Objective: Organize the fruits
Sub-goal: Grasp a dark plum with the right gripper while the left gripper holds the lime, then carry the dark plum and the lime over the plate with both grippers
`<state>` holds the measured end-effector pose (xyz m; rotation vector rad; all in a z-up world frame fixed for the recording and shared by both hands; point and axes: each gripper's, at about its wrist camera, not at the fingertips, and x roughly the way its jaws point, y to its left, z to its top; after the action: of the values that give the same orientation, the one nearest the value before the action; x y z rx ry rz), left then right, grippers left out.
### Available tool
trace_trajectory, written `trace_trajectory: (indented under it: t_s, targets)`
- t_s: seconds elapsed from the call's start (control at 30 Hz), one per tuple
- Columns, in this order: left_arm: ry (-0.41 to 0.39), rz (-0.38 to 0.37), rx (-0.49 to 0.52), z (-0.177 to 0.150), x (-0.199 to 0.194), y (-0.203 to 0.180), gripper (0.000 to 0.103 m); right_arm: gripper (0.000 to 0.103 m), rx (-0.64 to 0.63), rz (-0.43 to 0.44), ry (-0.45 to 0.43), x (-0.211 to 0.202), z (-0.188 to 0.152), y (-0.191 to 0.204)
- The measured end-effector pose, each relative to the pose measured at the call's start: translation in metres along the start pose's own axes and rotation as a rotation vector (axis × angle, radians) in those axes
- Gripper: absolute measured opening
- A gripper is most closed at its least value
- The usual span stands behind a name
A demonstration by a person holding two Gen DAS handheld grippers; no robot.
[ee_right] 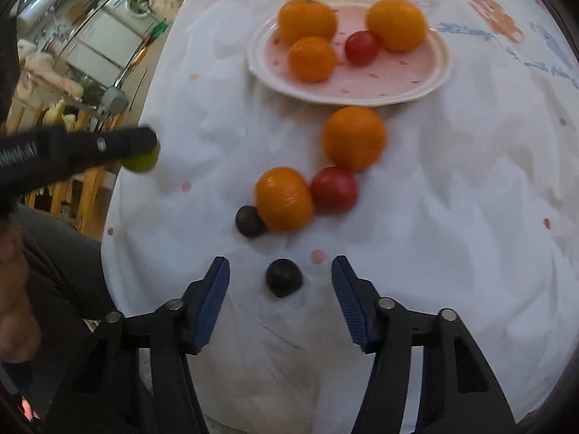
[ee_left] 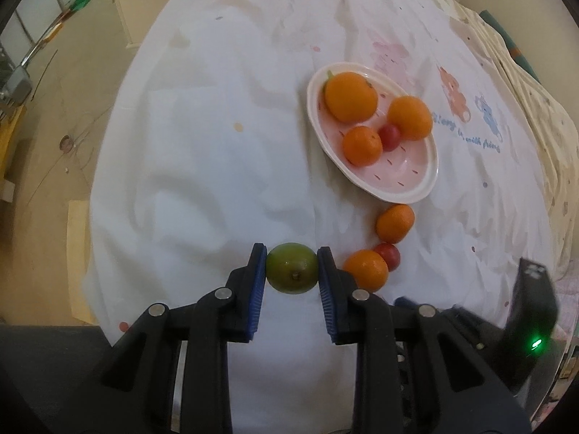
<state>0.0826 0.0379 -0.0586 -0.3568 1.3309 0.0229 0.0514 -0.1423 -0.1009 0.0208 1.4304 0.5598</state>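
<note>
My left gripper [ee_left: 292, 269] is shut on a green lime [ee_left: 292, 268], held above the white cloth. The right wrist view shows that lime [ee_right: 143, 161] at the left under the left gripper's black arm. A pink oval plate [ee_left: 405, 177] holds three oranges and a red tomato [ee_left: 389, 136]. Beside the plate on the cloth lie two oranges [ee_left: 395, 223] [ee_left: 366, 268] and a red tomato [ee_left: 388, 254]. My right gripper [ee_right: 280, 275] hangs over a dark plum [ee_right: 284, 277], which sits between its blue pads without touching them. A second dark plum [ee_right: 249, 221] rests against an orange [ee_right: 284, 199].
The table wears a wrinkled white cloth [ee_left: 217, 144] with cartoon prints, its edge curving at the left. Beyond that edge lie a wooden floor [ee_left: 47, 166] and household clutter [ee_right: 90, 36]. A person's grey-sleeved arm [ee_right: 54, 271] shows at the lower left.
</note>
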Motion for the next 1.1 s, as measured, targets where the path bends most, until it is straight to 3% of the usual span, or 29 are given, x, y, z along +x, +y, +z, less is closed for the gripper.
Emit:
trace_trajectory:
  t_s: [0.17,0.23,0.43,0.67,0.87,0.97,1.1]
  targets:
    - [0.018,0.000,-0.020,0.000,0.003,0.007,0.024,0.041,-0.052,-0.089,0.033,0.017,-0.005,0.006]
    - [0.018,0.004,-0.022,0.000,0.004,0.008,0.024,0.024,-0.065,-0.117,0.032,0.018,-0.008,0.007]
    - [0.013,0.017,-0.009,-0.002,0.005,0.005,0.024,0.024,-0.015,-0.079,0.014,0.009,-0.011,-0.002]
    - [-0.041,0.101,0.046,-0.005,0.004,-0.001,0.024,0.024,0.059,-0.063,-0.049,-0.015,-0.009,-0.019]
    - [-0.039,0.078,0.032,-0.008,0.005,0.000,0.024,0.024,0.181,0.018,-0.117,-0.041,-0.006,-0.047]
    - [-0.053,0.106,0.052,-0.009,0.000,-0.003,0.024,0.024,0.215,0.053,-0.181,-0.061,-0.004,-0.052]
    - [-0.076,0.086,0.063,0.002,-0.017,-0.008,0.024,0.024,0.271,0.146,-0.267,-0.097,0.008,-0.068]
